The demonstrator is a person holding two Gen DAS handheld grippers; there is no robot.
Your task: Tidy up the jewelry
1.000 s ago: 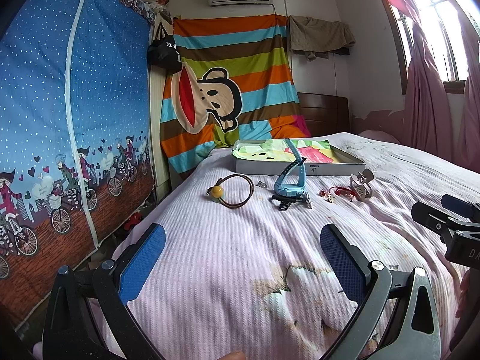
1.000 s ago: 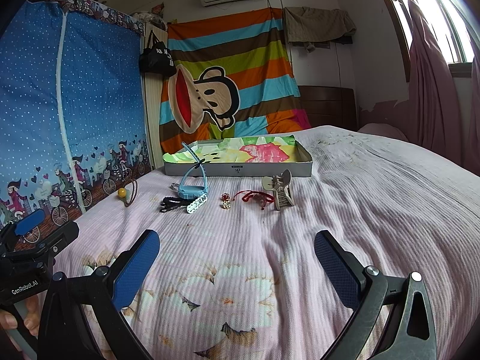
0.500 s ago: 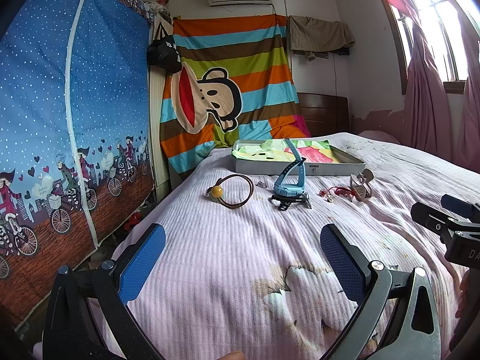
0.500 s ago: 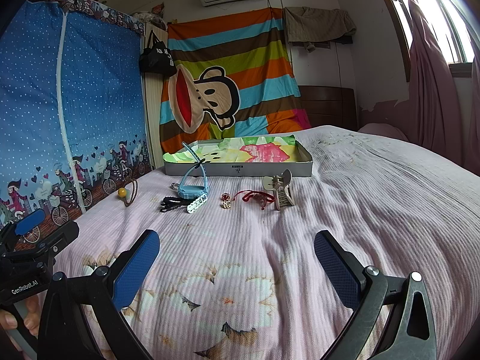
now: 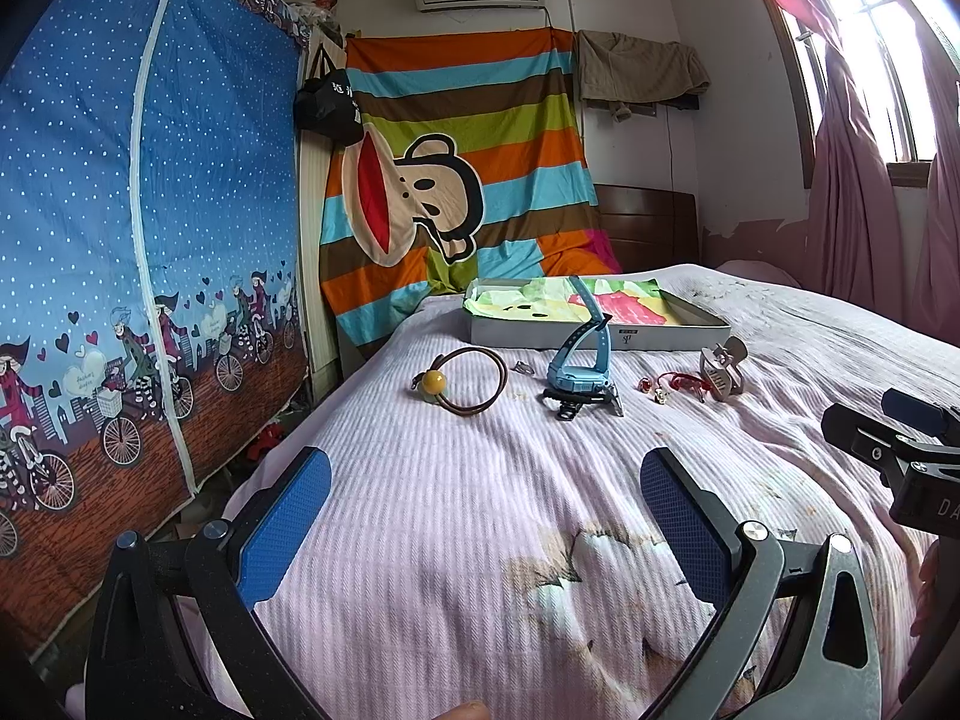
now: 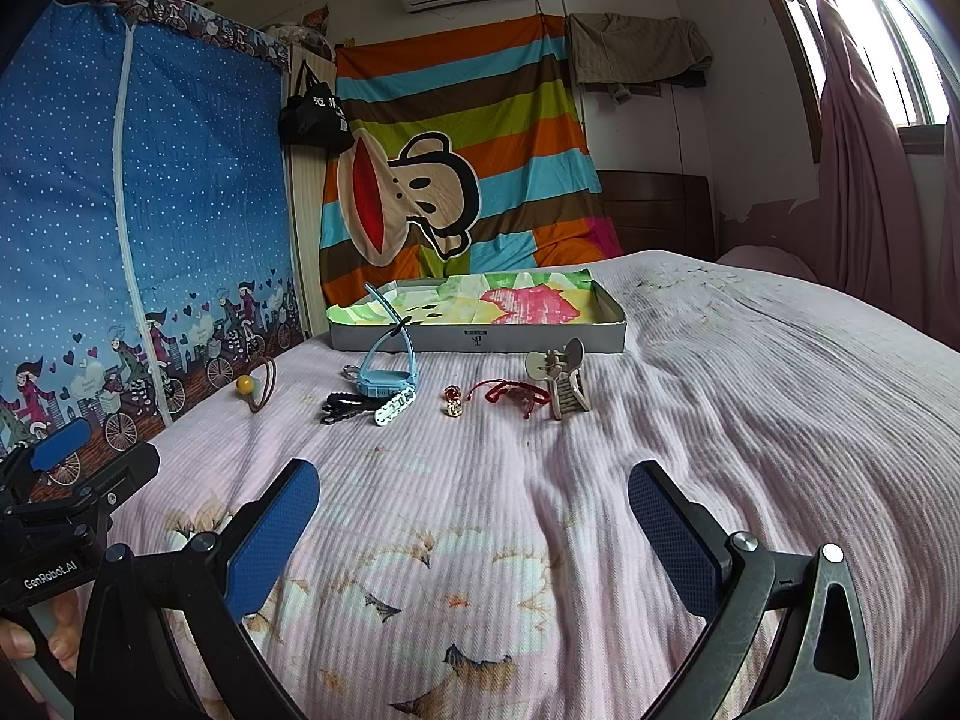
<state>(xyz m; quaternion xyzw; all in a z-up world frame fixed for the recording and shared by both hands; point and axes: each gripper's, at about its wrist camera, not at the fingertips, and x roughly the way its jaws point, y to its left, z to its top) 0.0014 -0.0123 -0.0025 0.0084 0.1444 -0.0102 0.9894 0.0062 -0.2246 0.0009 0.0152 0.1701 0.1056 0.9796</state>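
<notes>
Bed (image 6: 720,420) takes up most of both views, covered in a pink ribbed spread with a faded flower print. Behind it hangs a striped cloth (image 6: 456,138) with a big cartoon monkey face, next to a blue dotted wardrobe cover (image 5: 150,210), and a black bag (image 6: 315,114) with white lettering I can't make out. Toward the far end of the bed sits a shallow grey box (image 6: 480,339) lined with colourful paper; there's a small dark logo on its front wall, too tiny to read. All the jewelry is still out on the spread just in front of that box: a blue watch (image 6: 387,375) standing on its strap, a beige hair claw (image 6: 561,381), a brown cord bracelet with a yellow bead (image 5: 462,381), a red string bracelet (image 6: 510,393), and a little gold charm (image 6: 453,405). Left tool (image 5: 480,516) is wide open with nothing in it, hovering low over the spread. Right tool (image 6: 474,519) same deal, wide open and empty. From the right wrist view you can read "GenRobot.AI" on the left one's body.
</notes>
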